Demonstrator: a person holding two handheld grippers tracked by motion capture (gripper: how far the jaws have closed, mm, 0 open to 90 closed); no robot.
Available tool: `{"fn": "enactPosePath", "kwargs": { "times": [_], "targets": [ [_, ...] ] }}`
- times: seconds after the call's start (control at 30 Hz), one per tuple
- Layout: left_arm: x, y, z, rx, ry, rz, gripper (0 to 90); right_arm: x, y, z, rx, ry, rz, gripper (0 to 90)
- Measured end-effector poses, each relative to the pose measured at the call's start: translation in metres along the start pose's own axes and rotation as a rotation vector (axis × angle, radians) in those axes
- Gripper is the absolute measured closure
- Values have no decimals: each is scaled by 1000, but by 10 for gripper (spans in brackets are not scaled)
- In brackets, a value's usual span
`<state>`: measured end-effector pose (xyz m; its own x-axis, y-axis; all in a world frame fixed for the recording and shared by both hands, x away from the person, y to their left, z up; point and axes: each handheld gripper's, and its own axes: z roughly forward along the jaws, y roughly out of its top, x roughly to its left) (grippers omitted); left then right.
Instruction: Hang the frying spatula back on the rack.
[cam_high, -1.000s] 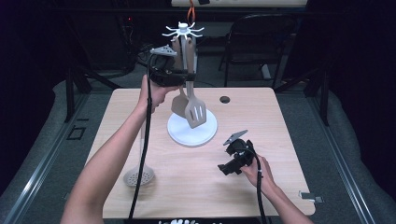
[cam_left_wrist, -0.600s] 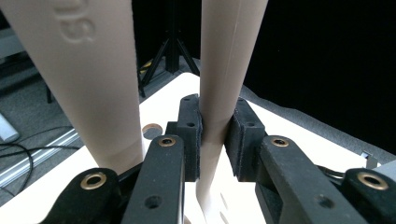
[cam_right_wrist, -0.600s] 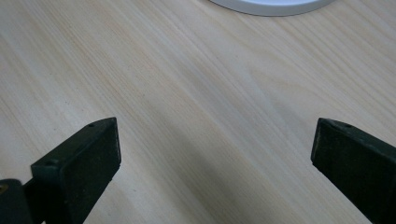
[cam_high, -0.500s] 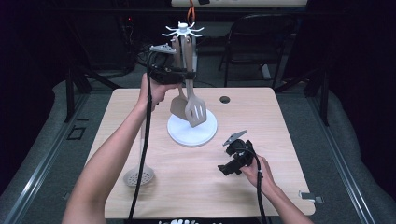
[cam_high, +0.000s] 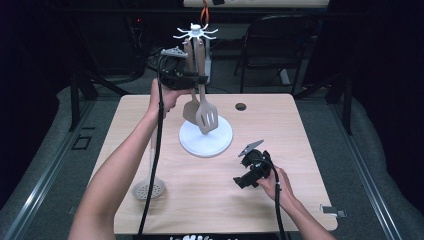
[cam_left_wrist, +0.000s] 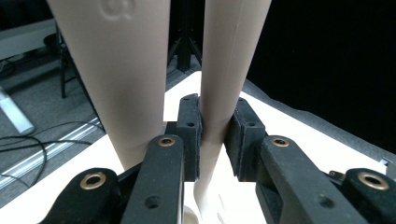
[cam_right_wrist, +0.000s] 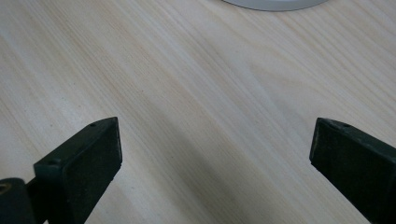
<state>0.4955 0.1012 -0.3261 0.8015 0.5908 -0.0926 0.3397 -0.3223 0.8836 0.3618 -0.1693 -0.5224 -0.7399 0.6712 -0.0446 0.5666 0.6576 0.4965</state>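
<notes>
Dark room all around, with a pale wooden desk (cam_high: 150, 125) lit in the middle of the high view. On it I see a white utensil stand (cam_high: 205, 137) with a round base and a hooked crown, and two beige utensils hang from it: a slotted spatula (cam_high: 207, 116) in front and a second beige utensil (cam_high: 190, 107) just beside it. My left claw (cam_high: 198, 80) is raised to the spatula's handle, high above the base. A beige skimmer (cam_high: 148, 188) lies flat near the desk's left edge, well apart from the stand. My right claw (cam_high: 241, 181) rests low over the desk's right half, near the base.

From the left gripper view, the left claw (cam_left_wrist: 215, 140) is clenched on the spatula's handle (cam_left_wrist: 229, 70): both black pads press its smooth, tapering beige shaft. The second utensil's handle (cam_left_wrist: 121, 79) hangs just beside it, wider, with an embossed mark near the top.

From the right gripper view, the right claw (cam_right_wrist: 215, 154) is released, its jaws spread wide over bare wood grain, with the stand's white rim (cam_right_wrist: 275, 3) at the top edge.
</notes>
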Motion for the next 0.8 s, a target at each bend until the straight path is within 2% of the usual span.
{"fn": "enactPosePath", "kwargs": {
  "times": [0.1,0.3,0.57,0.63,0.8],
  "targets": [
    [-1,-1,0,-11,17,0,764,0,0,0,0,0,-1,22],
    [-5,-6,-2,-32,23,-27,735,1,0,1,-4,10,5,27],
    [-21,-14,-10,-48,53,0,547,1,0,1,2,8,-12,31],
    [-23,-17,-13,-49,56,1,543,2,0,2,-8,15,-2,31],
    [-25,-23,-23,-55,51,-10,538,1,0,2,-3,11,-12,33]
  ]
}}
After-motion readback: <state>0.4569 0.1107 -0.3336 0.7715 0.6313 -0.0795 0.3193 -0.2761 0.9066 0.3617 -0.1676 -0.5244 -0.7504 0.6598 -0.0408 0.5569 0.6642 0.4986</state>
